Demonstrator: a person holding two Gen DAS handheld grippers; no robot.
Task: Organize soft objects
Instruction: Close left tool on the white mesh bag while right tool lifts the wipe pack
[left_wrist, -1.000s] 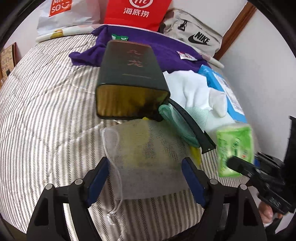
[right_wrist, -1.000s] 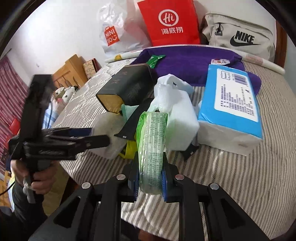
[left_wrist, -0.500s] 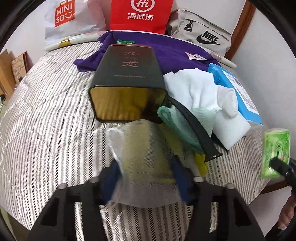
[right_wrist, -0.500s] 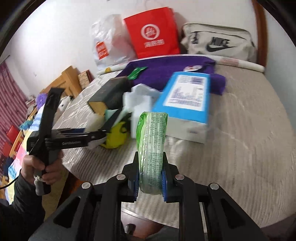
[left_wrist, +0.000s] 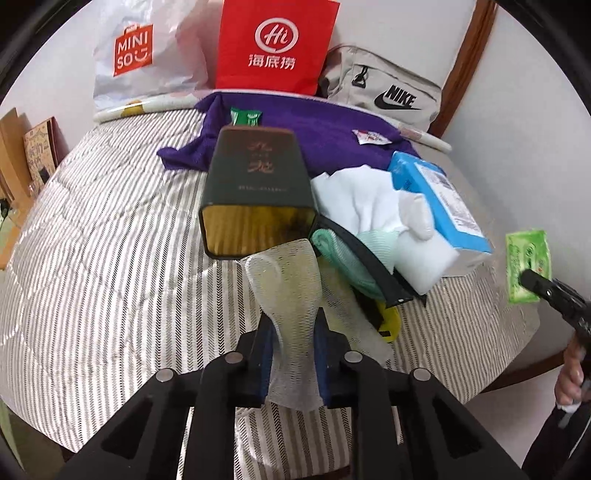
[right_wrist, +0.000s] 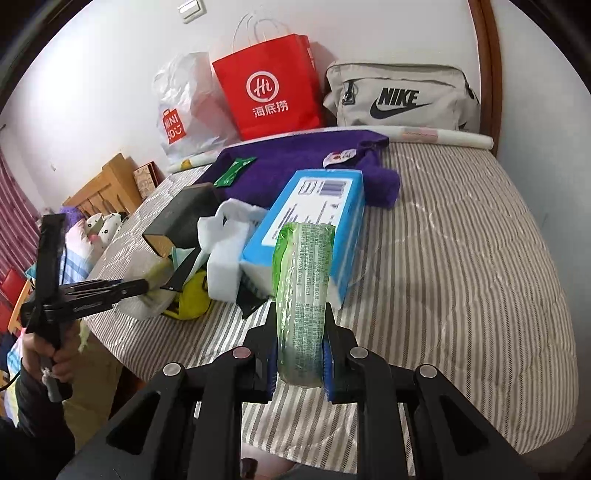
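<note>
MINISO bag, Nike pouch, green packet print seemingly illegible

Both grippers are black with blue pads and silver screws — dark sleeve behind.

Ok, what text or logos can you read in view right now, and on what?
"MINISO": white plastic bag
"Hi" with Chinese characters: red paper bag
"NIKE": grey bag
Dark tin: Chinese characters, blurred
Blue tissue pack and green wipes pack: print too small to read
</note>
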